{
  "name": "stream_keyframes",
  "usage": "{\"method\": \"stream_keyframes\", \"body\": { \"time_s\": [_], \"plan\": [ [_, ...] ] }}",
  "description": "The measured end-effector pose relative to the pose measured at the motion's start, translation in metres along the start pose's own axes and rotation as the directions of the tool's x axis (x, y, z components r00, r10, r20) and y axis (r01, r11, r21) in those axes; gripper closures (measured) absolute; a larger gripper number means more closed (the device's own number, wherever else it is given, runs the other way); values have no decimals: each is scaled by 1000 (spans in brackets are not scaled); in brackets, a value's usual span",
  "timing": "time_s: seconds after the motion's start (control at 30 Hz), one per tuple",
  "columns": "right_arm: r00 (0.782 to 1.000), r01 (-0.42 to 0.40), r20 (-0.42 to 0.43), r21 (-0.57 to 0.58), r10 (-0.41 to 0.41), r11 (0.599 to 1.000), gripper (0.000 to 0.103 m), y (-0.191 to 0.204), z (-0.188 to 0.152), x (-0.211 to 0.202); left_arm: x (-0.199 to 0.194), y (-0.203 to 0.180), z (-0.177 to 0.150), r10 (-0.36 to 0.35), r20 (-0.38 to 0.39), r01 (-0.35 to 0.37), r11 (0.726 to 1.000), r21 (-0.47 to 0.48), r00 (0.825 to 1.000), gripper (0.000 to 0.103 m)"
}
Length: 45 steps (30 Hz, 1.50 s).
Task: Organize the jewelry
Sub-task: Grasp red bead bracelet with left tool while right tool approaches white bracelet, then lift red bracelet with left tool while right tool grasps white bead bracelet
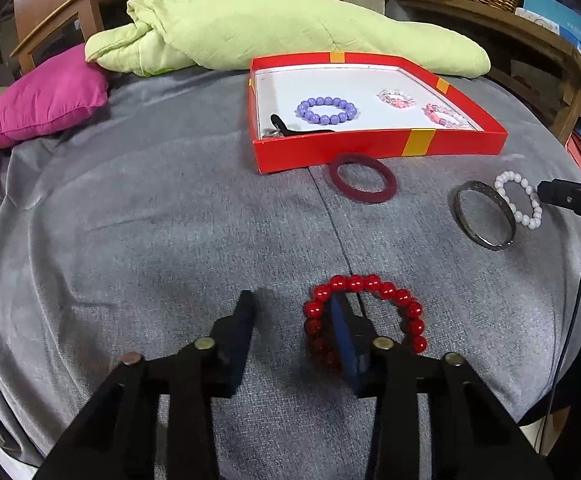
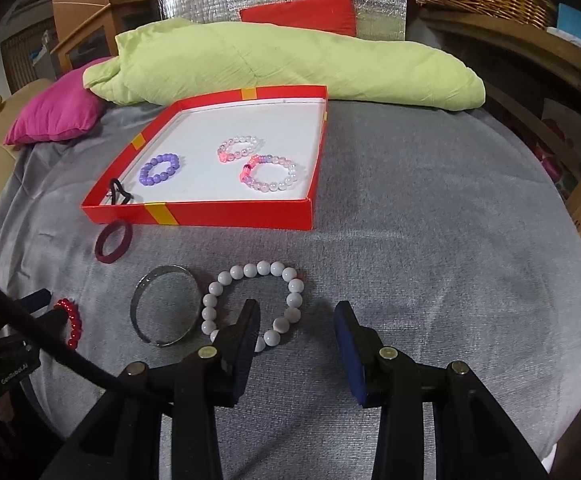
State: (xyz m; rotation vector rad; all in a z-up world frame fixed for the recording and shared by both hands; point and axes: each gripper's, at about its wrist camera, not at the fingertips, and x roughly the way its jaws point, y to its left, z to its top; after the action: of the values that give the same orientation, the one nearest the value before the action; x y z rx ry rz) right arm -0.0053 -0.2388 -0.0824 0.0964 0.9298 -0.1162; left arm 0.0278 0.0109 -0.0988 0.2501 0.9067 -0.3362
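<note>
A red bead bracelet (image 1: 370, 281) lies on the grey cover, and my left gripper (image 1: 294, 305) stands open over it. Its right finger is inside the loop, and the bracelet's left arc lies between the fingers, clear of the left pad. My right gripper (image 2: 296, 311) is open over a white bead bracelet (image 2: 210, 300). Its left finger sits in the loop, with the bracelet's right side between the fingers. A red box (image 1: 378, 148) holds a purple bracelet (image 1: 326, 111), two pink-white bracelets and a black hair tie (image 1: 278, 122).
A dark red bangle (image 1: 364, 198) lies just in front of the box. A silver bangle (image 2: 136, 308) rests left of the white bracelet. A green quilt (image 2: 290, 64) and a pink cushion (image 1: 46, 96) lie behind the box. Wooden shelves stand at the right.
</note>
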Motion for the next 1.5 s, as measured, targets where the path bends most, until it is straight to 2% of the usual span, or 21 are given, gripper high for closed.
{"method": "stream_keyframes", "body": {
  "time_s": [0.07, 0.13, 0.27, 1.1, 1.5],
  "plan": [
    [1000, 2, -1, -4, -2, 1000, 61, 1, 0, 0, 0, -2, 1, 13, 9, -13, 1000, 15, 1000, 79],
    [1000, 7, 1, -8, -7, 1000, 61, 2, 0, 0, 1, -6, 2, 15, 14, -15, 999, 32, 1000, 85],
    [1000, 26, 8, -28, -26, 999, 61, 4, -1, 1, 1, -11, 4, 35, 25, -37, 998, 51, 999, 92],
    [997, 82, 24, -108, -80, 991, 61, 13, -1, 6, 10, -28, 18, 34, 40, -36, 997, 62, 999, 93],
    [997, 78, -4, -97, -79, 992, 61, 10, -2, 15, 13, -27, 21, 35, 45, -37, 998, 46, 998, 93]
  ]
}}
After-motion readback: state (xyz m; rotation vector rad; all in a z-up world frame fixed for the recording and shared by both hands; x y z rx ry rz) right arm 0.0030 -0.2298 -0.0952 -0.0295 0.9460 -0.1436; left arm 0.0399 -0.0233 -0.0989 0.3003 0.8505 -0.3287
